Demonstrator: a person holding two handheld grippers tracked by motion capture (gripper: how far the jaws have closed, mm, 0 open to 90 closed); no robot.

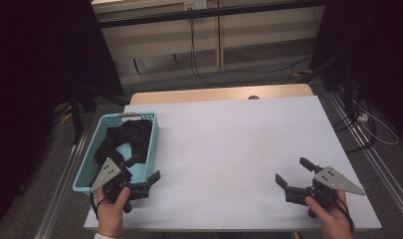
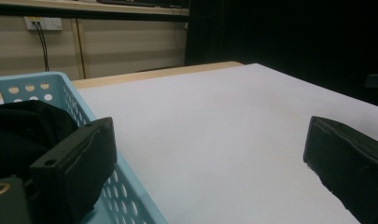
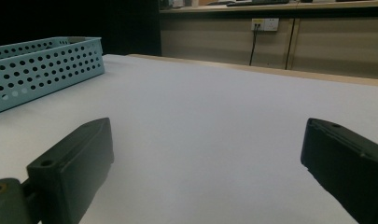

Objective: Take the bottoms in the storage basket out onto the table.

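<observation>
A light blue plastic basket with little round holes (image 1: pixel 151 137) sits on the left side of the flat white table top (image 1: pixel 229 149). Inside the basket lies a crumpled black cloth (image 1: pixel 124 137). It fills much of the basket and part of it lies against the far wall. The room is dim, so it is hard to tell what kind of cloth it is.

The left gripper (image 1: pixel 142 172) is at the near end of the basket, held in the person's left hand (image 1: pixel 112 206). Its jaws are wide apart and hold nothing. In the left gripper view, one black jaw is over the basket, close to the black cloth (image 2: pixel 23 130), and the other jaw is out over the bare table. The basket's near side wall (image 2: pixel 126 196) runs between the two jaws. I cannot tell if the jaw touches the cloth.

The right gripper (image 1: pixel 293 172) is well away on the right side of the table, near the front edge, held in the person's right hand (image 1: pixel 333 214). Its jaws are also wide apart and hold nothing. In the right gripper view, the blue basket (image 3: pixel 42 67) is far off to the left, and bare white table (image 3: pixel 205 116) lies between the jaws.
</observation>
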